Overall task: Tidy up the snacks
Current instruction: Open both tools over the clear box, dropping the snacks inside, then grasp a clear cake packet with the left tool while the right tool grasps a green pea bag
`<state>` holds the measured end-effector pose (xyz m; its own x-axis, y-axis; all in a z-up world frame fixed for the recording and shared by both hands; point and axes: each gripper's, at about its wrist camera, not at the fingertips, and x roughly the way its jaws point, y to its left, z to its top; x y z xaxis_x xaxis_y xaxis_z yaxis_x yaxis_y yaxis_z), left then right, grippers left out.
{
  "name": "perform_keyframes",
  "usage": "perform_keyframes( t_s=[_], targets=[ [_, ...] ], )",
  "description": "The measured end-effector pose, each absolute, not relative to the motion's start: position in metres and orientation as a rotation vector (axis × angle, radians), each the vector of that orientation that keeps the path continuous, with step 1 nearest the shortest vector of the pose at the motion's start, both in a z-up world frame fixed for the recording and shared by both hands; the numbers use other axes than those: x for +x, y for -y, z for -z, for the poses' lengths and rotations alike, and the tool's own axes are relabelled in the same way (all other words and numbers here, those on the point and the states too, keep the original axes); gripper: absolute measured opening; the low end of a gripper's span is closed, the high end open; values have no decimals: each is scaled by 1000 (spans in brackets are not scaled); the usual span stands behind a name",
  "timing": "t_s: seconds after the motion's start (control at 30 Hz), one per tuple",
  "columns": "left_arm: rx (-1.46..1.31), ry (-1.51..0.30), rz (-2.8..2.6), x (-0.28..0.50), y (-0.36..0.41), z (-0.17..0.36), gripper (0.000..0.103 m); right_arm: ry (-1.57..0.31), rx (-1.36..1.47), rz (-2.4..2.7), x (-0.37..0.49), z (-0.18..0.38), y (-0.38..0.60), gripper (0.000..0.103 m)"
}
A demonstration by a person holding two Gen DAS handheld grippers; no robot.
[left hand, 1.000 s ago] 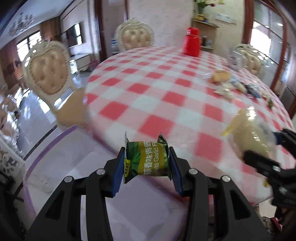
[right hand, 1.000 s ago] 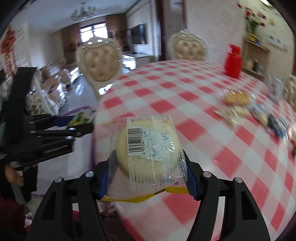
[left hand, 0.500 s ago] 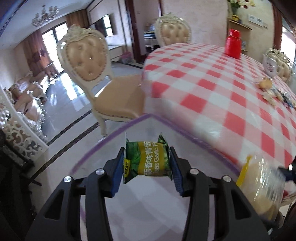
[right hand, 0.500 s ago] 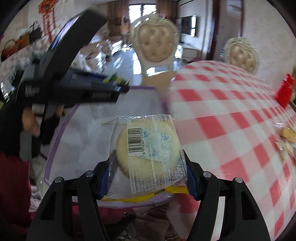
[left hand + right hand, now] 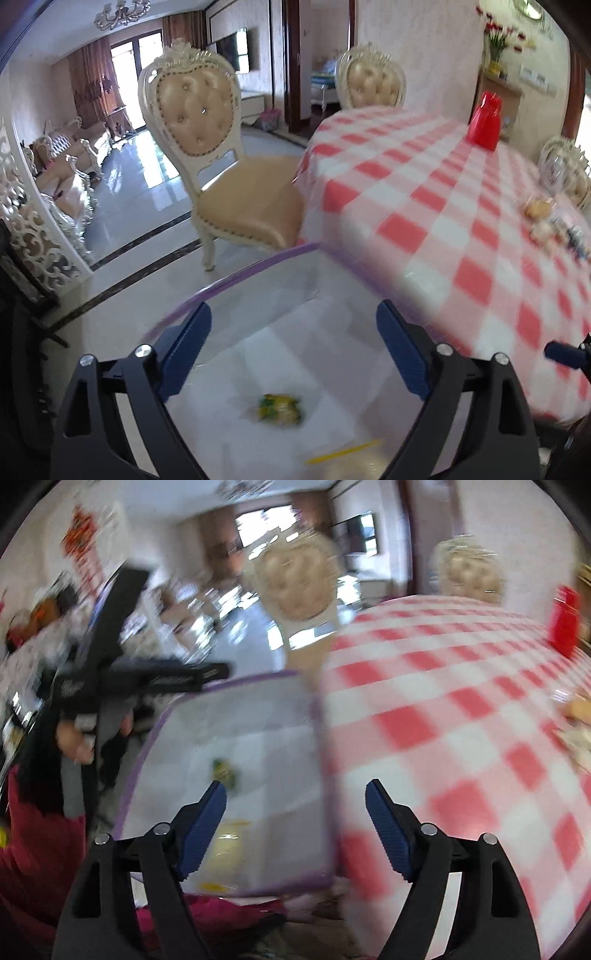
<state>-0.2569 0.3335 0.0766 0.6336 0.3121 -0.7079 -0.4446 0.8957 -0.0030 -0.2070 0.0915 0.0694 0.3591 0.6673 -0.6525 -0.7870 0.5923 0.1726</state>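
- left wrist view showed the round table (image 5: 443,206) as the largest thing, draped in a red-and-white checked cloth and filling the right half of the frame; the right wrist view showed it too (image 5: 461,720), blurred.
- a padded cream chair (image 5: 229,173) stood just beside the table's left edge, and a second chair (image 5: 371,83) stood at the far side.
- a clear bin with a purple rim (image 5: 258,267) sat below the table's near edge, its rim close against the hanging cloth; the right wrist view showed the same rim (image 5: 317,738) beside the cloth.
- the left gripper (image 5: 293,345) hung above the bin with its blue-padded jaws spread wide and nothing between them.
- the right gripper (image 5: 295,812) was over the bin's near right side, jaws likewise wide apart and empty.
- a red container (image 5: 485,122) stood upright on the far part of the table.
- a small cluster of loose snacks (image 5: 543,218) lay on the cloth near the right edge, too blurred to tell apart.
- the green snack packet (image 5: 280,410) lay on the bin floor below the left gripper, well clear of its jaws; it showed small and blurred in the right wrist view (image 5: 223,770).
- a yellow-edged wrapper (image 5: 343,456) lay near it in the bin, mostly smeared.
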Motion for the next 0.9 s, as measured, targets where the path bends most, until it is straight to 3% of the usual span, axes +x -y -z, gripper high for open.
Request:
perform_keyframes(
  t_s=[0.17, 0.57, 0.9],
  targets=[
    [-239, -724, -250, -237, -271, -79, 99, -710, -55, -687, -173, -65, 13, 87],
    [-177, -886, 118, -118, -57, -57, 100, -724, 172, -194, -129, -42, 221, 87],
    [-259, -842, 43, -30, 9, -18, 100, -728, 257, 64, -14, -33, 335, 87]
  ],
)
